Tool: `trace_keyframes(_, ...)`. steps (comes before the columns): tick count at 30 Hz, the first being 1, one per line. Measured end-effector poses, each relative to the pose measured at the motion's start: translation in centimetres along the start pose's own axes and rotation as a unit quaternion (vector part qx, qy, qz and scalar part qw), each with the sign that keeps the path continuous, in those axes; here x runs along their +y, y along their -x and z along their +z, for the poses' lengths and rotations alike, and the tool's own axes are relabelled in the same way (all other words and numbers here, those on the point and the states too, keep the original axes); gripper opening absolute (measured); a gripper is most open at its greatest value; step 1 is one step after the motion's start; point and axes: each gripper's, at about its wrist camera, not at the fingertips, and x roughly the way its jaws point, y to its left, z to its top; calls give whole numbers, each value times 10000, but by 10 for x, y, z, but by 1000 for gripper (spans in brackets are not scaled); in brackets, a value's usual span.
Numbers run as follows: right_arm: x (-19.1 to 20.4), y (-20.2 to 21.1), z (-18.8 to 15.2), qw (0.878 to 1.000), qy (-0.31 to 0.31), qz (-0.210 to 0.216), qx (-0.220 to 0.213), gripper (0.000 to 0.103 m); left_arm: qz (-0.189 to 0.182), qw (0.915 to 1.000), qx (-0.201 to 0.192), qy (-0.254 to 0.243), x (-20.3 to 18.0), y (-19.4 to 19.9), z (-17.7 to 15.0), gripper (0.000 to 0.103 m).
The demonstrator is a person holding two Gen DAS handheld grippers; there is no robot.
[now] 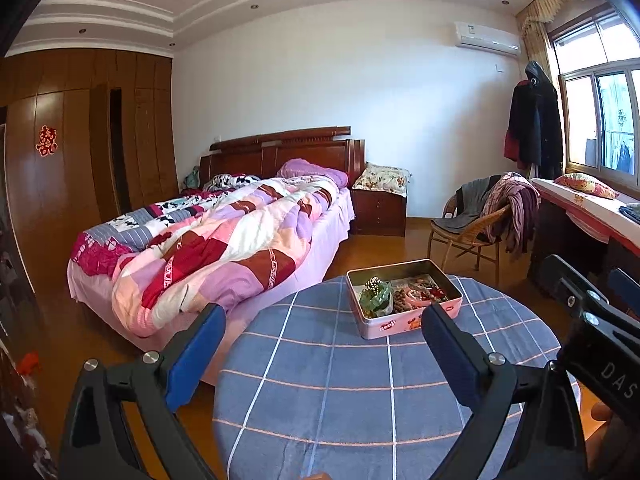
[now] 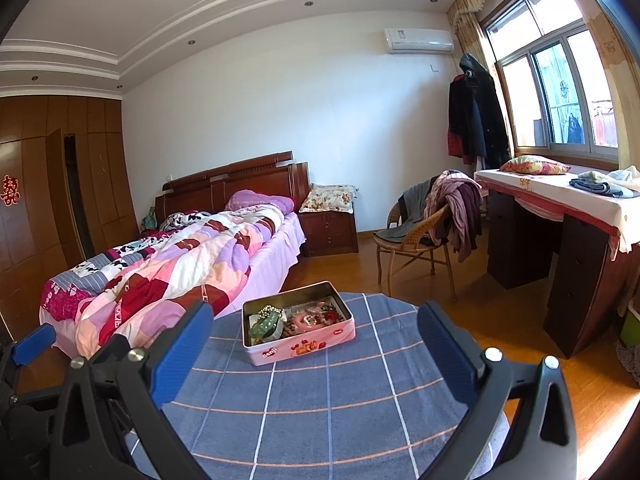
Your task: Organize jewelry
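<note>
A pink open tin box (image 1: 404,322) (image 2: 304,346) stands on the far part of a round table with a blue checked cloth (image 1: 320,392) (image 2: 320,392). Inside lie a green ornament with pale beads (image 1: 376,294) (image 2: 266,322), brown beads (image 1: 402,300) (image 2: 290,330) and pink and red jewelry (image 1: 426,290) (image 2: 316,316). My left gripper (image 1: 322,332) is open and empty, held above the table short of the box. My right gripper (image 2: 314,330) is open and empty, also short of the box. The right gripper's body shows at the right edge of the left wrist view (image 1: 592,312).
A bed with a patchwork quilt (image 1: 208,240) (image 2: 172,264) stands close to the table's left. A wicker chair with clothes (image 1: 480,220) (image 2: 424,224) and a desk under the window (image 2: 560,240) are to the right. Wooden floor lies between.
</note>
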Motion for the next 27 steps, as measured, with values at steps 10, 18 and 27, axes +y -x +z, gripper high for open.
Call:
trace_keyframes(10,-3,-10,-1,9999,-26,-72,125,103,-44,9999,153,-33,-3,-16,0,98)
trace_keyframes(18,-5,-20,1,9997,-22,-109,207,103,-43,9997,223,-69,-6,-31,3,98)
trace_keyframes(27,-5,-28,3,9995,-8,-138,290,103,214,9994,212,-167,-10,-42,2,98)
